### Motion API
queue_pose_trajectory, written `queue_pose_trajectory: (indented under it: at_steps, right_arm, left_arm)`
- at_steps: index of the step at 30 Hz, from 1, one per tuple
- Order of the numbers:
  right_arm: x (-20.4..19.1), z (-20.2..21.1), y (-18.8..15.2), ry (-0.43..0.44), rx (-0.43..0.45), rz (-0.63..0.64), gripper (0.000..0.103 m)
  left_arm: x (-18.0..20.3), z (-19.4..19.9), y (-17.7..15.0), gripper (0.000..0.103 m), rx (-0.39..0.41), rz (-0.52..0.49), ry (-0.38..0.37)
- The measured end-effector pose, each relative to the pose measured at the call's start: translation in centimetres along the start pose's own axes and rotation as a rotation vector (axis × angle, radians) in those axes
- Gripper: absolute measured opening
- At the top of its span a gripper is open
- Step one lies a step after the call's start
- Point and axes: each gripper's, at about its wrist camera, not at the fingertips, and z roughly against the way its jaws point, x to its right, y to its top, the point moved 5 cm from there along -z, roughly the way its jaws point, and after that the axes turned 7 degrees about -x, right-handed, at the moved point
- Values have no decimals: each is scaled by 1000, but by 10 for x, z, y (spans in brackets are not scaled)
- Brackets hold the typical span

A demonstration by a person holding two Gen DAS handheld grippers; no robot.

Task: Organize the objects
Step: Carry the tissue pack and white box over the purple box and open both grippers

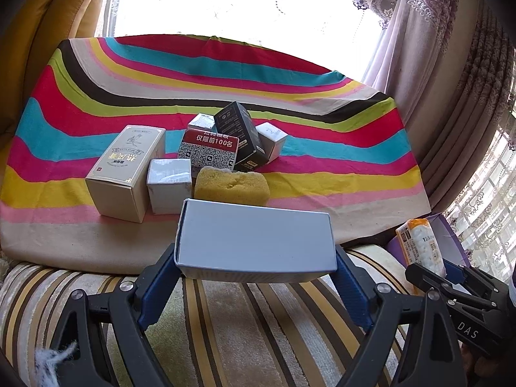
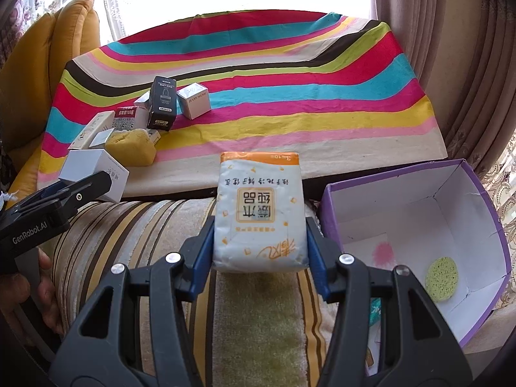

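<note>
The sorting looks barely under way: the purple box (image 2: 419,225), standing open on the striped sofa cushion (image 2: 135,235), holds only a round green sponge disc (image 2: 441,278) near its front wall, with a pink stain on its white floor beside that disc; whether anything else lies in it I cannot tell. Two items are in transit. The right gripper (image 2: 260,251) has its blue fingers (image 2: 202,251) clamped on either side of a white-and-orange tissue pack (image 2: 259,213), held just left of the purple box and above the cushion. The left gripper (image 1: 256,258) has its fingers pressed against both ends of a plain white box (image 1: 254,235), farther to the left of the purple box. Most of the work seems left: well beyond the purple box, on the rainbow-striped cloth (image 1: 225,71), still wait a yellow sponge (image 1: 231,185), a cream carton (image 1: 125,171), a red QR-code box (image 1: 208,153), a black box (image 1: 240,135) tilted on the others, and several small silver cubes, one (image 1: 169,183) beside the cream carton.
</note>
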Motion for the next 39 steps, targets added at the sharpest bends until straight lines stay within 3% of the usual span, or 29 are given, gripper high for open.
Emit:
queue_pose_trajectory:
  at_steps: [7,17,25,32,39]
  right_arm:
    - [10,5,-2,1,11,-41,56]
    - [41,11,-17,28,-30,-130,56]
    - [97,36,-25,-78,5,-175,56]
    - [165,45,-49,-186,-17,-270,56]
    - [207,51,-63,-247,-26,-336,56]
  left_arm:
    - [11,1,0,90,9,-45,1]
    - [56,-1,3,90,-15,-107,-133]
    - [114,-1,3,90,-46,-198,-214]
    - [180,-15,-6,90,-109,-323,-276]
    - [232,-25,-24,90,-161,-455,-319]
